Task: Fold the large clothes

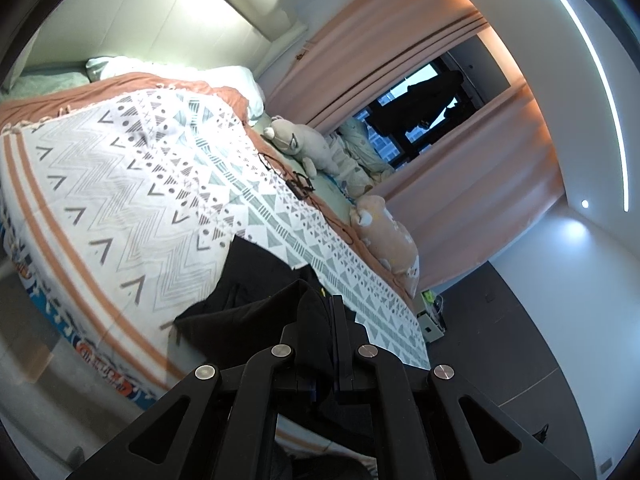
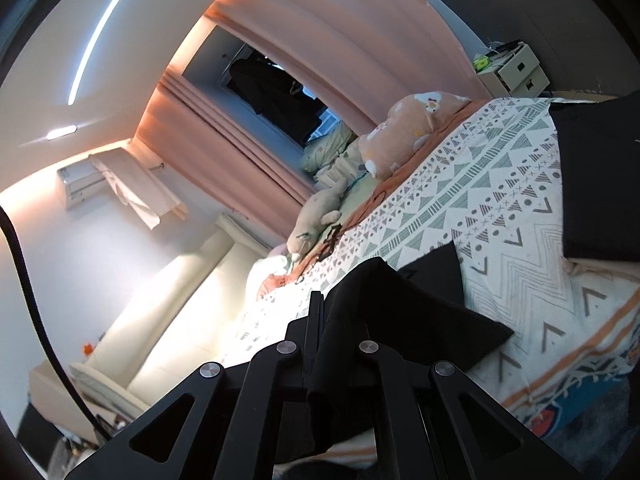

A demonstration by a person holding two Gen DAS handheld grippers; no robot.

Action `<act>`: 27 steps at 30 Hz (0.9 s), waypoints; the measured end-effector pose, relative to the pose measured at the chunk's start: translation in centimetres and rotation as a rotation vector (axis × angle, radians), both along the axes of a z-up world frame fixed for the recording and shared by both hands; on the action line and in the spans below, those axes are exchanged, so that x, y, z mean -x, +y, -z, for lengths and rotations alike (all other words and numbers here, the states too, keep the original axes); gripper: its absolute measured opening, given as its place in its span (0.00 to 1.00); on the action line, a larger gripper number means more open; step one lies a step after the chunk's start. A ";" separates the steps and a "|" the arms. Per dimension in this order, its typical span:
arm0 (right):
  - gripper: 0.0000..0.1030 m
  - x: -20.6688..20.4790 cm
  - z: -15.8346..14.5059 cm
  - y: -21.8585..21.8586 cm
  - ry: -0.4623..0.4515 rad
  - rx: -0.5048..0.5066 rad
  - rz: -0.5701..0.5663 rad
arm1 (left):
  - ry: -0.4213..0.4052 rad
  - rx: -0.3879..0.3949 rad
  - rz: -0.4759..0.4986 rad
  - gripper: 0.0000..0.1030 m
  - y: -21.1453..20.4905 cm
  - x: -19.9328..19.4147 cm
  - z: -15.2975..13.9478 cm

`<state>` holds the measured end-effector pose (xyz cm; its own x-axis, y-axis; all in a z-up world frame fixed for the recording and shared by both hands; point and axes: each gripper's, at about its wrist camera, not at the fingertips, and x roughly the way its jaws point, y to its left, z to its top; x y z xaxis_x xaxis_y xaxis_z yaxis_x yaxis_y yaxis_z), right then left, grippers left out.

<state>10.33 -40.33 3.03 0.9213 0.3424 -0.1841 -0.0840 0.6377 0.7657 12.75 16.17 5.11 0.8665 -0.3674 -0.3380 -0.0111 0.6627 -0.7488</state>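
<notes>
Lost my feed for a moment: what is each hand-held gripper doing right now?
Left hand-held gripper: closed, pinching a bunched edge of the black garment.
Right hand-held gripper: closed, pinching black garment fabric that drapes onto the patterned blanket.

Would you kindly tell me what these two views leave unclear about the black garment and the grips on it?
- Left gripper: its fingertips are buried in the black garment, left wrist view.
- Right gripper: one finger is covered by cloth, right wrist view.
- Garment type: bunched folds hide its shape; the lower part is cut off by the gripper frames.
</notes>
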 end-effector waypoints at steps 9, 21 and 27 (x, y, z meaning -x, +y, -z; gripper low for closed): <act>0.04 -9.4 -2.4 -0.5 0.031 0.005 0.077 | 0.021 -0.052 -0.001 0.04 -0.5 -11.3 -3.3; 0.04 -20.1 0.5 -1.2 0.150 0.067 0.081 | 0.118 -0.107 0.010 0.04 -2.0 -23.2 0.4; 0.04 -24.4 4.2 -1.7 0.226 0.081 0.076 | 0.191 -0.129 0.012 0.04 -2.6 -28.1 4.0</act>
